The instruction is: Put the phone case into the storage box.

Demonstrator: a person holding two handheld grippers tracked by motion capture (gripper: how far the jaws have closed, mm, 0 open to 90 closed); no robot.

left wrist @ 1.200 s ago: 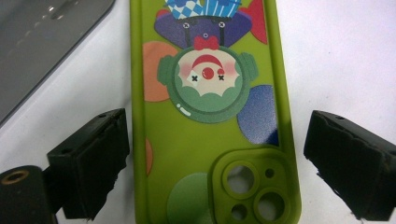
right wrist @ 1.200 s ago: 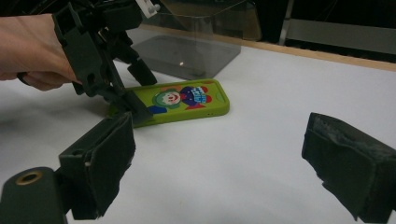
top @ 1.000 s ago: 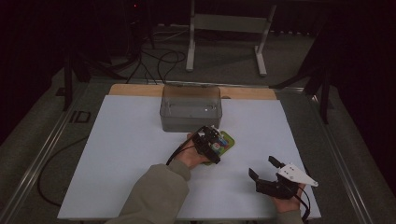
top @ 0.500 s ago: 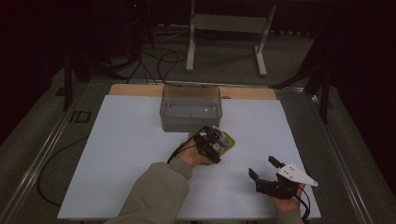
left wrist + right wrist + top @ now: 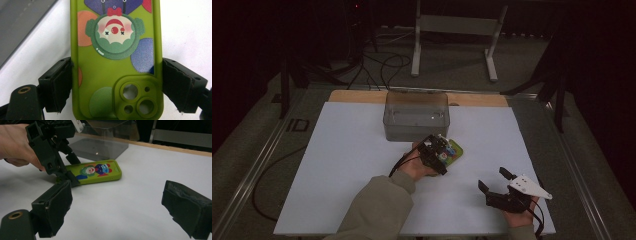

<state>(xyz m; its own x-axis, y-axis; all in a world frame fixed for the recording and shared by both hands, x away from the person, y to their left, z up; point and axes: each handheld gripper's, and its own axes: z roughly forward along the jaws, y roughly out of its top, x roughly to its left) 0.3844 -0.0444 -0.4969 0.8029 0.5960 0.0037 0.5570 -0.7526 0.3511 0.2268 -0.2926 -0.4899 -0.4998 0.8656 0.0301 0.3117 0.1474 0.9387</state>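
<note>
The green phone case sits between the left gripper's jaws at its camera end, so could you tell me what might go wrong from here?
1. The left gripper clamps the green phone case only by its long edges near the camera cut-outs; lifted, the far end may sag or slip out.
2. The clear plastic box stands just beyond the case; a forward swing could knock it.
3. The right gripper waits open, some way off, so it may be too late to steady a slip.

Lime-green phone case (image 5: 115,72) with a clown face, orange, blue and purple circles; black gripper pads (image 5: 58,85); white table (image 5: 352,150).
</note>
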